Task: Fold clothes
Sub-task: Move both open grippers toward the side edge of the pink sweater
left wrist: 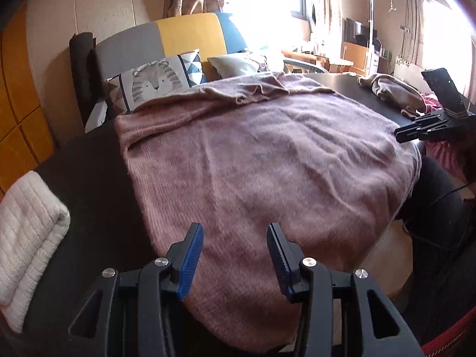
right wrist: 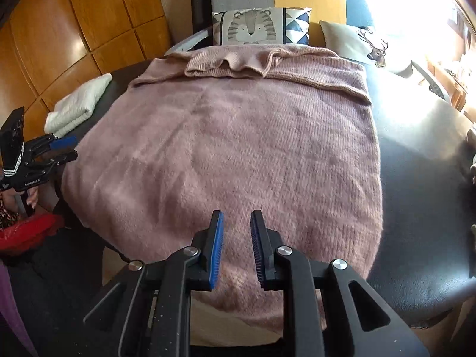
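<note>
A fuzzy pink knit sweater (left wrist: 261, 154) (right wrist: 232, 142) lies spread flat over a dark round table (left wrist: 89, 166) (right wrist: 416, 160). Its far edge is folded back in a ribbed strip, and its near edge hangs over the table rim. My left gripper (left wrist: 235, 226) hovers open above the sweater's near left part, with nothing between its blue pads. My right gripper (right wrist: 237, 212) stands open over the near edge, its gap narrower and also empty. Each gripper shows in the other view, at the sweater's side: the right gripper (left wrist: 400, 136) and the left gripper (right wrist: 70, 150).
A folded white garment (left wrist: 26, 232) (right wrist: 77, 101) rests on the table's left. A brown-grey garment (left wrist: 392, 89) lies at the far right. Chairs with a tiger cushion (left wrist: 154, 81) (right wrist: 253, 26) and a deer cushion (right wrist: 357, 41) stand behind the table. Wooden cabinet doors (right wrist: 59, 29) line the left wall.
</note>
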Tool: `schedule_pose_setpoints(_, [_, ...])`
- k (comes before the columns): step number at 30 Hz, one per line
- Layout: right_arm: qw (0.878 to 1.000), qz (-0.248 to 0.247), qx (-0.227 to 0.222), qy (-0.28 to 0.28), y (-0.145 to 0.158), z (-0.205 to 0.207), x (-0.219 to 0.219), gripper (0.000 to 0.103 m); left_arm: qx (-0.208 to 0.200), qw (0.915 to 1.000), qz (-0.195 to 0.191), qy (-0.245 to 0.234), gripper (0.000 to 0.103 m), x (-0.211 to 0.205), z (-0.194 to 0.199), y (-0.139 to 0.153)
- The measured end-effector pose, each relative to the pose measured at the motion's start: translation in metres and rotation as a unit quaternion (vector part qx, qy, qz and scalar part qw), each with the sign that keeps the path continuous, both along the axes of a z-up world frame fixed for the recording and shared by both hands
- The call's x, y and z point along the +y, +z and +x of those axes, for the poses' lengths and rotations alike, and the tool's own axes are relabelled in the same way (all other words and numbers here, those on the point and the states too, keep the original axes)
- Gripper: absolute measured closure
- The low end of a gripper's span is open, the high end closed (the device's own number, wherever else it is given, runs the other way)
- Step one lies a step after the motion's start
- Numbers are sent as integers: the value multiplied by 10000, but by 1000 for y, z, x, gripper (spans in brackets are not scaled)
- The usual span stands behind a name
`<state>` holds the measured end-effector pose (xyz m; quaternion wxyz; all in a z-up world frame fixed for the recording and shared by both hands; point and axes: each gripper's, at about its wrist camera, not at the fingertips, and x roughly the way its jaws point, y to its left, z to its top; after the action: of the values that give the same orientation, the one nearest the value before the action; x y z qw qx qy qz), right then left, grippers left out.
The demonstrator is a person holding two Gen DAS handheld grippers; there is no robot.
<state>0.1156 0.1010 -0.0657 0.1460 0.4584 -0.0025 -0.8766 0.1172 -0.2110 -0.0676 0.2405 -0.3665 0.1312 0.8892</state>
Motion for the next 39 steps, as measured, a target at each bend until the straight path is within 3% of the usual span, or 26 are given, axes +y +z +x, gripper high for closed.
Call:
schedule_pose_setpoints(3, [9997, 174, -36, 147, -3, -20, -22, 82, 78, 10000, -51, 22, 57, 23, -17, 2])
schedule_pose_setpoints(5, [9993, 238, -148, 247, -9, -30, -34, 82, 23, 9993, -359, 32, 57, 39, -28, -8])
schedule_pose_setpoints(10, [9986, 255, -199, 425, -13, -23, -33, 75, -121, 9981, -605, -41, 58, 52, -35, -22])
schedule_pose_setpoints(13, [9995, 268, -32, 141, -5, -27, -16, 75, -146, 9981, -587, -66, 58, 54, -43, -17])
schedule_pose_setpoints(20, [9985, -135, -125, -514, -5, -44, 23, 75, -64, 9977, -664, -77, 58, 87, -78, -13])
schedule_pose_setpoints(23, [9962, -308, -164, -794, -6, -52, 40, 75, 0, 9959, -895, -141, 58, 103, -84, -19])
schedule_pose_setpoints(27, [9938, -421, -249, -998, -13, -55, 53, 75, -146, 9966, -790, -180, 58, 111, -91, -20])
schedule_pose_setpoints(31, [9929, -492, -218, -1059, -15, -55, 56, 75, -40, 9976, -645, -248, 58, 125, -107, -6])
schedule_pose_setpoints(39, [9912, -661, -4, -1145, -5, -62, 68, 75, 361, 9983, -368, -265, 58, 187, -179, 30])
